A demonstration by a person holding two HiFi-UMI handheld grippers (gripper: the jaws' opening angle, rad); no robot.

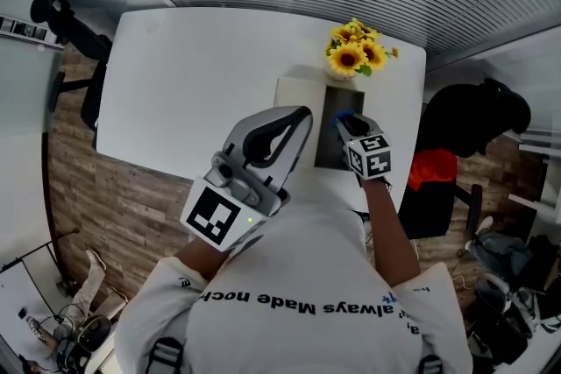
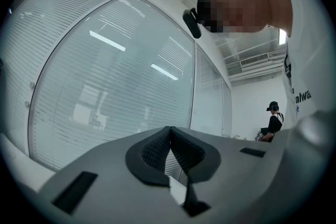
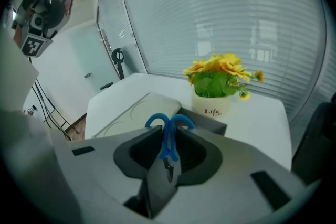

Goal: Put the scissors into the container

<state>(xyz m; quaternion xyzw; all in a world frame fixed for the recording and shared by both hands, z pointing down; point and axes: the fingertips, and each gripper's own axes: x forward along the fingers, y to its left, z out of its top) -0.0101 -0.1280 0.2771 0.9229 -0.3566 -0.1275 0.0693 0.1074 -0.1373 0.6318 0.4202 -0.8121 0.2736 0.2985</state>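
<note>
White table [image 1: 175, 83] fills the middle of the head view, with wooden floor around it and a glass wall of blinds beyond. A flower pot [image 1: 351, 59] of yellow blooms stands at the table's far right edge. Just in front of the flower pot, on the person's side, sits the container [image 1: 331, 136], a dark open box. A pale flat lid [image 1: 296, 101] lies against it, to the left of the flower pot.

The right gripper [image 3: 167, 136] is pinched on the scissors [image 3: 169, 124]. Their blue handle loops stick out past the jaw tips toward the flower pot, and the blades run back between the pads toward the camera. In the head view they hang over the container in front of the flower pot, not yet inside it; how high they hang I cannot tell.

The left gripper [image 2: 169, 139] has its jaws pressed together on nothing. It is raised well away from the flower pot and aimed at the glass wall, where a person [image 2: 273, 120] stands far off.

The scissors look small, so probably light, and stiff. The plastic loops and smooth blades are likely slippery, and such a slim shape could swivel in a pinch. The present hold, just below the loops near the pivot, seems the sound place. They are not fragile but they are pointed, so letting go low over the container looks wisest.
</note>
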